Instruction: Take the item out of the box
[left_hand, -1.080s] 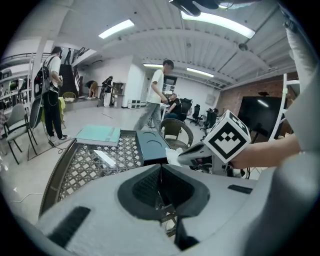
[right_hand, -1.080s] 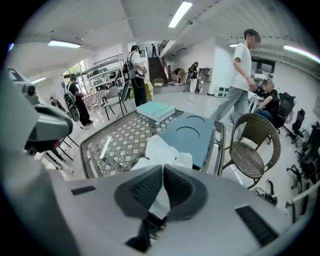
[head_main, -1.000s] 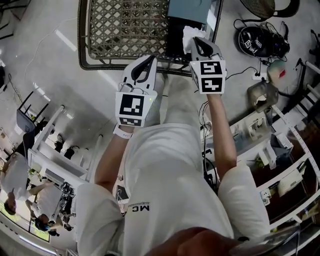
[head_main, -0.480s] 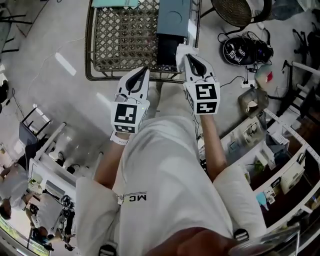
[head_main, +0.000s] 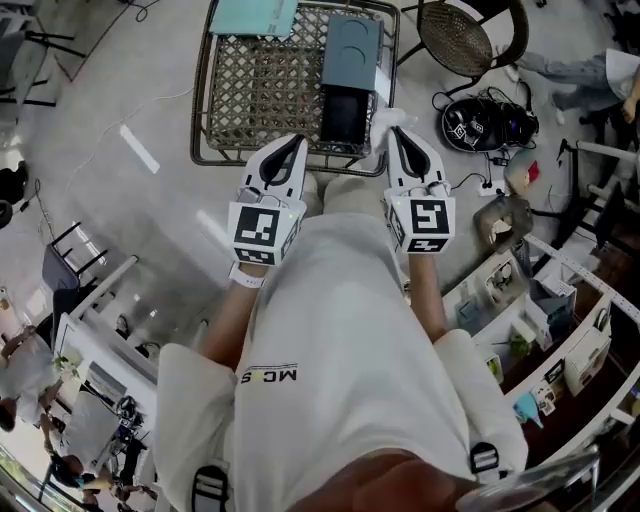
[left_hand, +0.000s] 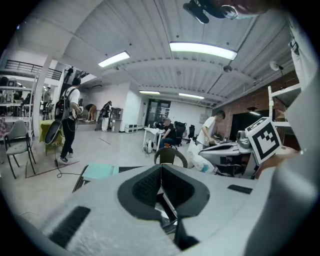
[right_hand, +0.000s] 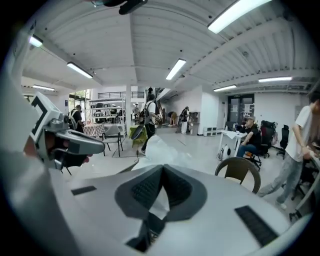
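We pinch the white item in our right gripper's jaws, just beside the open dark box on the wicker table, while our left gripper's jaws stay-free, pressed together.

A woven table stands far ahead on the grey floor. To its right is a round chair, with black gear among cables near it. White shelves line the near right.
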